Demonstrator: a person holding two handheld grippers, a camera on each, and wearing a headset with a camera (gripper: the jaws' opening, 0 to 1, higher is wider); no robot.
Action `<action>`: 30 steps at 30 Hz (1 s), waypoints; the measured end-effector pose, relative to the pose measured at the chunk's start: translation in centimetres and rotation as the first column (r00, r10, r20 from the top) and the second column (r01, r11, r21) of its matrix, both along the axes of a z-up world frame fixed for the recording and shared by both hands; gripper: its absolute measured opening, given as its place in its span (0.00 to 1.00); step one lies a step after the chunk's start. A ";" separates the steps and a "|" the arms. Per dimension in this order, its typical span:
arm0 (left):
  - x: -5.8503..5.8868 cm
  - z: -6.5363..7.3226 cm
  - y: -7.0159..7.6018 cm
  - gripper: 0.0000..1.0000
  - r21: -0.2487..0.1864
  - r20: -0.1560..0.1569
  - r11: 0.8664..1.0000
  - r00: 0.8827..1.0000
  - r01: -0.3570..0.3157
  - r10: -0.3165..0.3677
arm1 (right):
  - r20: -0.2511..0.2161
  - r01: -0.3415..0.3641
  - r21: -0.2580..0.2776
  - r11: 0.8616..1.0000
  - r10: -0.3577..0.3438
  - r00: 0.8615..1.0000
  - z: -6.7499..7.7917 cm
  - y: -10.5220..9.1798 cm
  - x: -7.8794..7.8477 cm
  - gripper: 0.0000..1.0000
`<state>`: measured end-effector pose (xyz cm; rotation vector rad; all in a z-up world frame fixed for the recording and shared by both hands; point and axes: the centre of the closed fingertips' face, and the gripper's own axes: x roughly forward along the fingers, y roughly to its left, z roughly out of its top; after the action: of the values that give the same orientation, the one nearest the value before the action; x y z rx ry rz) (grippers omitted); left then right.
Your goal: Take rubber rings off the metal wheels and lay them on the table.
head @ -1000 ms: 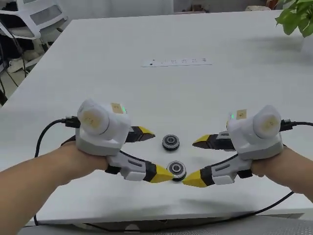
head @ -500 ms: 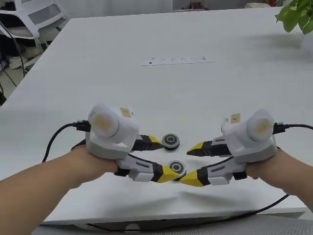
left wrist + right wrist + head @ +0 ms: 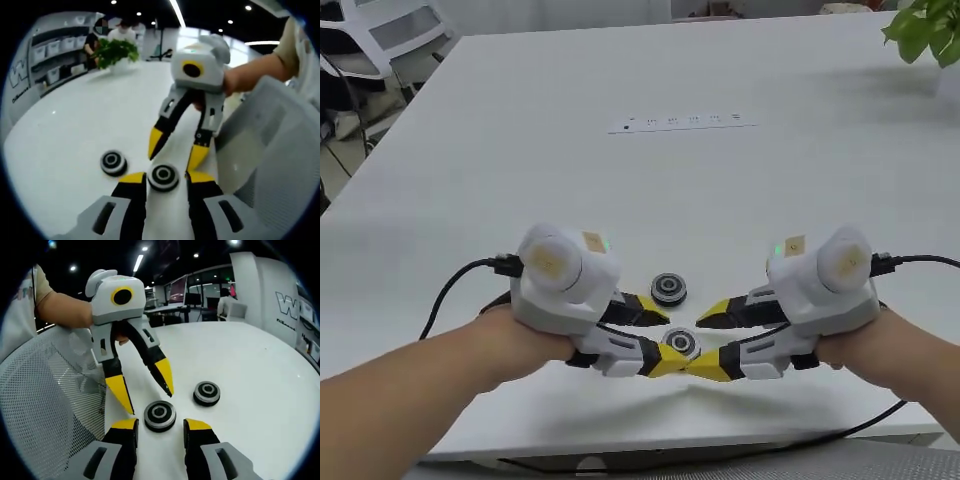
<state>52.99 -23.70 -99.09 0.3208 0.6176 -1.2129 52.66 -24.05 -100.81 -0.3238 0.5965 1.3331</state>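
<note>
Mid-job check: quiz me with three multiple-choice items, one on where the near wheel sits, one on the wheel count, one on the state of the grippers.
1. Where is the near wheel?
A. On the table, between the facing tips of both grippers
B. At the table's far edge
C. Lifted in the air

2. How many wheels are on the table?
A. One
B. Two
C. Four

3. How do the left gripper and the right gripper stand?
A. Both shut
B. Both open
C. One shut on a wheel

Answers:
1 A, each gripper view shows that wheel lying between its own jaw tips.
2 B, the far wheel lies just beyond the near one.
3 B, both pairs of jaws are spread.
</note>
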 end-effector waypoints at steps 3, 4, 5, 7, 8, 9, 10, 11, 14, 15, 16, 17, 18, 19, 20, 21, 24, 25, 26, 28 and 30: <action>0.0 -0.3 0.0 0.30 0.010 -0.002 1.000 1.000 0.000 0.000 | -0.001 0.002 0.000 1.000 -0.002 1.000 -0.1 0.0 0.0 0.33; 0.0 -0.4 -0.1 0.30 0.013 0.002 1.000 1.000 0.002 -0.002 | -0.003 0.004 0.003 1.000 -0.004 1.000 0.0 0.0 0.0 0.33; 0.0 -0.4 -0.1 0.29 0.015 0.003 1.000 1.000 0.003 -0.003 | -0.011 0.009 0.009 1.000 -0.009 1.000 0.0 0.0 0.0 0.33; 0.0 -0.4 -0.3 0.28 0.016 0.015 1.000 1.000 0.002 -0.002 | -0.014 0.013 0.011 1.000 -0.013 1.000 0.0 -0.1 0.0 0.32; 0.0 -0.4 -0.3 0.27 0.015 0.015 1.000 1.000 0.002 -0.003 | -0.014 0.014 0.010 1.000 -0.014 1.000 -0.1 -0.1 0.0 0.32; 0.0 -0.4 -0.4 0.25 0.016 0.016 1.000 1.000 0.005 -0.005 | -0.015 0.016 0.010 1.000 -0.016 1.000 -0.1 -0.2 0.0 0.32; -0.1 -0.5 -0.4 0.24 0.018 0.020 1.000 1.000 0.008 -0.008 | -0.015 0.016 0.009 1.000 -0.015 1.000 -0.2 -0.2 0.0 0.32; -0.1 -0.6 -0.5 0.23 0.025 0.026 1.000 1.000 0.011 -0.012 | -0.017 0.016 0.008 1.000 -0.016 1.000 -0.2 -0.3 0.0 0.32; -0.1 -1.0 -0.4 0.22 0.043 0.029 0.999 0.999 0.018 -0.019 | -0.019 0.019 0.008 1.000 -0.019 1.000 -0.2 -0.3 0.0 0.32; -0.1 -1.0 -0.4 0.21 0.041 0.029 0.999 0.999 0.013 -0.014 | -0.017 0.019 0.009 1.000 -0.019 1.000 -0.2 -0.3 0.0 0.32; 0.0 -0.9 -0.4 0.20 0.040 0.029 0.999 0.999 0.012 -0.013 | -0.018 0.019 0.009 1.000 -0.019 1.000 -0.2 -0.2 0.0 0.32; 0.0 -0.9 -0.4 0.19 0.041 0.030 0.999 0.999 0.013 -0.014 | -0.018 0.019 0.009 1.000 -0.019 1.000 -0.2 -0.2 -0.1 0.32; -0.1 -0.9 -0.4 0.19 0.044 0.036 0.999 0.999 0.016 -0.018 | -0.018 0.018 0.008 1.000 -0.018 1.000 -0.2 -0.2 -0.1 0.32; -0.1 -1.0 -0.4 0.18 0.059 0.055 0.998 0.998 0.026 -0.029 | -0.017 0.018 0.008 1.000 -0.018 1.000 -0.2 -0.2 -0.1 0.32; -0.1 -1.0 -0.5 0.18 0.060 0.062 0.998 0.998 0.027 -0.031 | -0.017 0.018 0.009 1.000 -0.017 1.000 -0.2 -0.2 -0.1 0.32; 0.0 -1.0 -0.5 0.18 0.062 0.068 0.998 0.997 0.030 -0.034 | -0.016 0.018 0.009 1.000 -0.018 1.000 -0.2 -0.2 -0.1 0.32; 0.1 -1.0 -0.5 0.18 0.068 0.080 0.997 0.996 0.033 -0.038 | -0.017 0.018 0.012 1.000 -0.017 1.000 -0.2 -0.1 -0.1 0.32; 0.1 -1.0 -0.5 0.17 0.068 0.078 0.997 0.996 0.031 -0.036 | -0.018 0.016 0.012 1.000 -0.016 1.000 -0.2 0.0 -0.1 0.32; 0.2 -1.0 -0.5 0.17 0.068 0.079 0.997 0.996 0.025 -0.030 | -0.018 0.013 0.012 1.000 -0.013 1.000 -0.2 0.0 -0.2 0.32; 0.4 -1.1 -0.4 0.14 0.078 0.089 0.997 0.996 0.010 -0.017 | -0.012 0.010 0.010 1.000 -0.010 1.000 -0.2 0.2 -0.2 0.32; 0.4 -1.0 -0.3 0.14 0.079 0.093 0.997 0.995 0.017 -0.024 | -0.006 0.013 0.011 1.000 -0.013 1.000 -0.2 0.3 -0.1 0.32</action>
<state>53.36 -24.02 -100.08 0.4485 0.5819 -1.1885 52.56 -23.78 -100.98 -0.3065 0.5951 1.3252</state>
